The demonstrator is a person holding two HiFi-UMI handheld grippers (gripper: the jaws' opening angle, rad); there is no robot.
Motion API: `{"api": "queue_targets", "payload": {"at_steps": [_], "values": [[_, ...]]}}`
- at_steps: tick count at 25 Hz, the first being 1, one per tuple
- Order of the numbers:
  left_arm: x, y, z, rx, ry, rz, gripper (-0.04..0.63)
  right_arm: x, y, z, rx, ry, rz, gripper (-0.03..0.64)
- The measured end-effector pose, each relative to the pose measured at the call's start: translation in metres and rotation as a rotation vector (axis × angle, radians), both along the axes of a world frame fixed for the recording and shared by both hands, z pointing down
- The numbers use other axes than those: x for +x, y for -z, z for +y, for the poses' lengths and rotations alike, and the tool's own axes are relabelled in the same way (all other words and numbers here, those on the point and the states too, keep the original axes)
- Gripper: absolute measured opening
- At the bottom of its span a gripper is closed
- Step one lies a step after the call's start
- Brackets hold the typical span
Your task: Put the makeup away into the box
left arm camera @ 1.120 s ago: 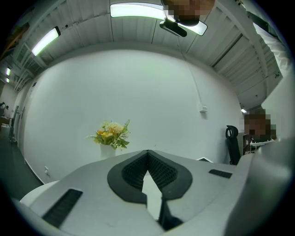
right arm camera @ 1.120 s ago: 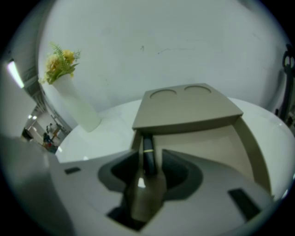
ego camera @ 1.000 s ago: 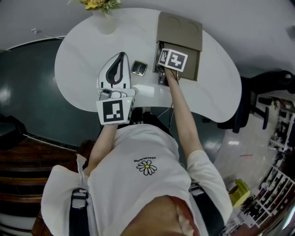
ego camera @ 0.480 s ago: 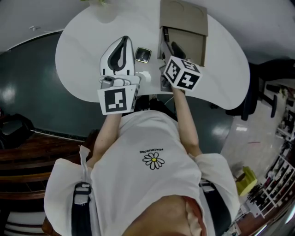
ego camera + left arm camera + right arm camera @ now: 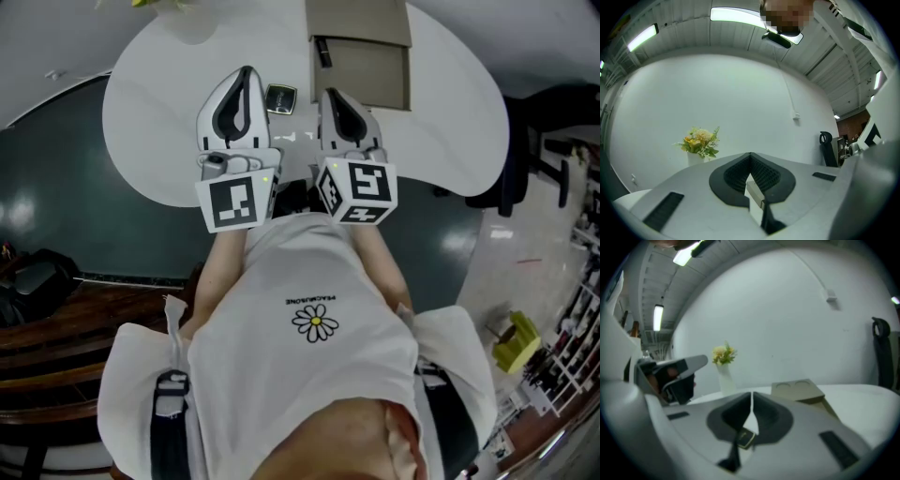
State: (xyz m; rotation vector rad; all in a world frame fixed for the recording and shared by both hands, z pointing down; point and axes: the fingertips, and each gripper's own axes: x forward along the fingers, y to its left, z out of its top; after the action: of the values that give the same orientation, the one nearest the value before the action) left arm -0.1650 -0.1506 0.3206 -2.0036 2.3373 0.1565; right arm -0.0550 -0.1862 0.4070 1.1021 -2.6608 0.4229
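White desk [image 5: 450,122], cardboard box [image 5: 366,70] at twelve o'clock, small compact [image 5: 279,97] at its eight o'clock, left hand-held gripper [image 5: 246,73] and right hand-held gripper [image 5: 329,93] side by side, both with jaws together

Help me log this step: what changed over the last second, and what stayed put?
The right gripper drew back out of the brown cardboard box toward the person and now sits beside the left gripper; its jaws have closed on nothing. The left gripper, the small dark gold-rimmed square compact on the white table, and the box kept their places.
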Motion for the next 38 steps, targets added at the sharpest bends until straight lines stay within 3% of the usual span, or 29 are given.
{"api": "queue_targets", "payload": {"at_steps": [11, 19, 22, 25, 32, 38], "values": [[0.001, -0.001, 0.009, -0.003, -0.019, -0.005, 0.021, 0.003, 0.011, 0.011, 0.046, -0.062, -0.016, 0.029], [-0.008, -0.001, 0.017, -0.013, -0.041, -0.002, 0.021, -0.016, -0.018, 0.022, -0.074, -0.115, 0.008, 0.034], [-0.012, -0.004, 0.023, -0.034, -0.054, -0.054, 0.021, -0.029, -0.038, 0.027, -0.130, -0.120, 0.031, 0.168], [-0.016, -0.016, 0.030, -0.080, -0.078, -0.112, 0.021, -0.040, -0.062, 0.030, -0.167, -0.154, 0.077, 0.228], [-0.039, -0.047, 0.045, -0.168, -0.098, -0.181, 0.021, -0.065, -0.138, 0.032, -0.212, -0.272, 0.211, 0.276], [-0.058, -0.049, 0.056, -0.167, -0.068, -0.181, 0.021, -0.064, -0.170, 0.034, -0.257, -0.339, 0.251, 0.291]]}}
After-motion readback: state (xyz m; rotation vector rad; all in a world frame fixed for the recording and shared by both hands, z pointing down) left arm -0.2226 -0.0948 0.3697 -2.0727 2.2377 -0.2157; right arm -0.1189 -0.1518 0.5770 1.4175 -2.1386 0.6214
